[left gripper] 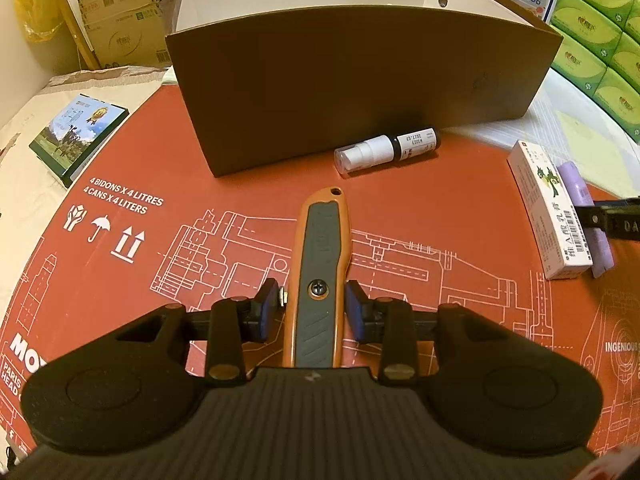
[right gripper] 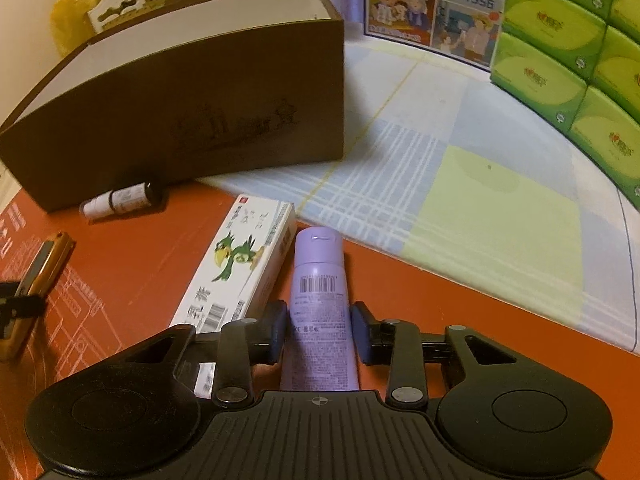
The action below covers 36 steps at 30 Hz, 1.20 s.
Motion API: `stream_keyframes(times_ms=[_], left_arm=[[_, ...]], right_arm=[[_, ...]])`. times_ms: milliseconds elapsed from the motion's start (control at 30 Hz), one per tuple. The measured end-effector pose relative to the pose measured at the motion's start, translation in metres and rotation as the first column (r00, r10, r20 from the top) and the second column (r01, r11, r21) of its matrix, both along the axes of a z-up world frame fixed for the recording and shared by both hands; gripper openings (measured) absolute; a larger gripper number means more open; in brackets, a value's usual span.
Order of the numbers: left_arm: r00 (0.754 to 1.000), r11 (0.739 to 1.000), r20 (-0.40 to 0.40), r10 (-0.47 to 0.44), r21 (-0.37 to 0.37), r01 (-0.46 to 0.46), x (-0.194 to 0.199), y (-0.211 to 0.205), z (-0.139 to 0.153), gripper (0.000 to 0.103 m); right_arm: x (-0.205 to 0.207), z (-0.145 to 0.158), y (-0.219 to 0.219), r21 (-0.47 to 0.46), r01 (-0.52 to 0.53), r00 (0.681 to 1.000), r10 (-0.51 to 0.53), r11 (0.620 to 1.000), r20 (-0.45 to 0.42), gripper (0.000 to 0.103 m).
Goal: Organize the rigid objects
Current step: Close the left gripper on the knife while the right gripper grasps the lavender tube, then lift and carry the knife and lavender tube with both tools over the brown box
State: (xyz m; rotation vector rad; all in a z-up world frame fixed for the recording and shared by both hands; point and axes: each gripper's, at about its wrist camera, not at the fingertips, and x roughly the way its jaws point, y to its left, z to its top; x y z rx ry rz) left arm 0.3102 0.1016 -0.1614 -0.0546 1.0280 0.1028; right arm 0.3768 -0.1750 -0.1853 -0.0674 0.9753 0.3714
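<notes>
An orange and grey utility knife lies lengthwise on the red printed cardboard, and my left gripper is shut on its handle, blue pads against both sides. In the right wrist view, a purple tube with a barcode lies on the red sheet. My right gripper is shut on its lower part. A white carton with a green bird lies right beside the tube on its left. A small dark spray bottle with a white cap lies against the brown box.
An open brown cardboard box with a white inside stands behind the objects. Green tissue packs are stacked at the right. A checked cloth covers the surface beyond the red sheet. A flat pictured box lies at far left.
</notes>
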Motion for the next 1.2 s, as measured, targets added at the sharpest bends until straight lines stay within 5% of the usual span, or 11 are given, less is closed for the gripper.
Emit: stream_keyframes(times_ms=[367, 833, 1200], left_arm=[[1.000, 0.999, -0.008, 0.022, -0.038, -0.022, 0.001, 0.006, 0.001, 0.032], [1.000, 1.000, -0.025, -0.002, 0.011, 0.002, 0.005, -0.003, 0.000, 0.030], [0.999, 0.999, -0.039, 0.010, -0.047, -0.012, -0.010, -0.003, 0.004, 0.030]], right_arm=[[-0.044, 0.001, -0.005, -0.014, -0.020, 1.000, 0.020, 1.000, 0.008, 0.031], [-0.041, 0.000, 0.001, -0.044, 0.000, 1.000, 0.001, 0.999, 0.018, 0.031], [-0.050, 0.004, -0.001, -0.043, -0.007, 1.000, 0.006, 0.999, -0.026, 0.031]])
